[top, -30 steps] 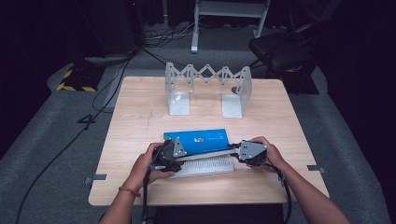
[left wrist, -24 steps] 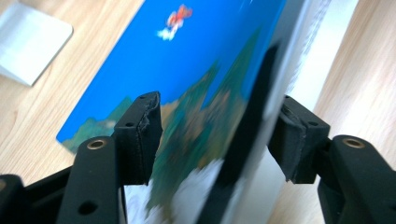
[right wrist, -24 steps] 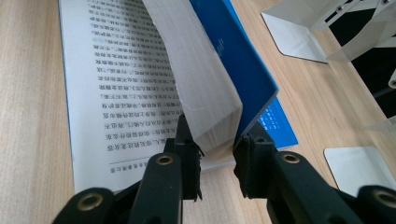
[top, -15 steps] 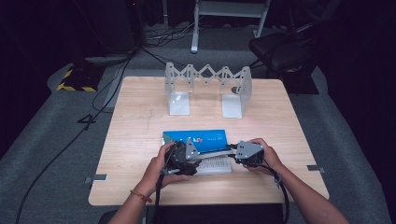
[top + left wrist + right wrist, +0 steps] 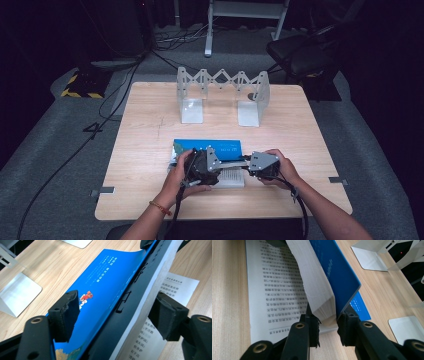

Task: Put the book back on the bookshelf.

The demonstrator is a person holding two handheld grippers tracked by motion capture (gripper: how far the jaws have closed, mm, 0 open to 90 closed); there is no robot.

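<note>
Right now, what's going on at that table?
A person is working a blue paperback book with a claw in each hand. The right claw is shut on the raised block of pages and the blue cover at one end. The left claw straddles the spine at the other end, its jaws apart and not pressing. A printed page lies flat on the wooden table. A white expanding book rack stands behind, unused.

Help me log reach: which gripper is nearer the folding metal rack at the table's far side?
Left. The left gripper sits in front of the rack, nearly in line with it; the right gripper is off toward the rack's right end.
</note>
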